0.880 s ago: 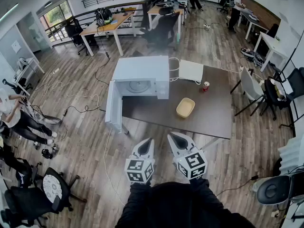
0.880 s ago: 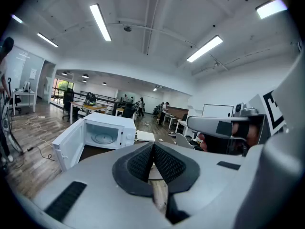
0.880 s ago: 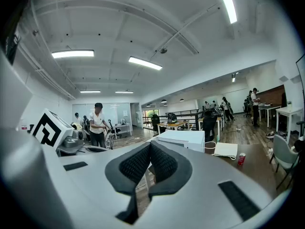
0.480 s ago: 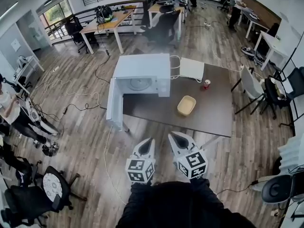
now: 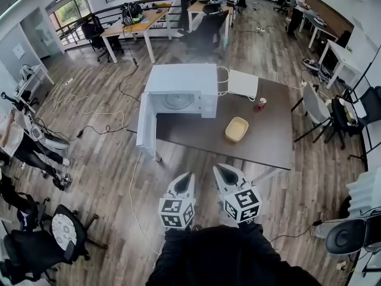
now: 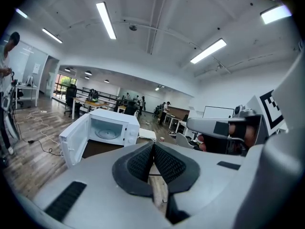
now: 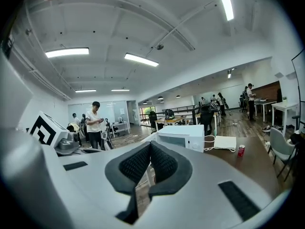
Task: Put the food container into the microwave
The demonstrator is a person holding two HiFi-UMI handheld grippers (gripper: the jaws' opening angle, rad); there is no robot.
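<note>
A white microwave (image 5: pixel 178 92) stands at the left end of a dark table (image 5: pixel 262 142) with its door (image 5: pixel 146 126) swung open to the left. A pale yellow food container (image 5: pixel 237 128) lies on the table, right of the microwave. My left gripper (image 5: pixel 186 179) and right gripper (image 5: pixel 224 173) hang side by side over the floor, short of the table's near edge, both shut and holding nothing. The left gripper view shows the microwave (image 6: pixel 112 130) with its cavity open. In the right gripper view the microwave (image 7: pixel 183 135) is seen from its side.
A red can (image 5: pixel 261 103) and a white flat device (image 5: pixel 243 84) with a cable sit at the table's far side. A grey chair (image 5: pixel 314 109) stands at the right end. Cables trail over the wooden floor at left. Other desks, chairs and people are further off.
The view has crept a little closer to the table. Both grippers keep their place in front of me, still shut.
</note>
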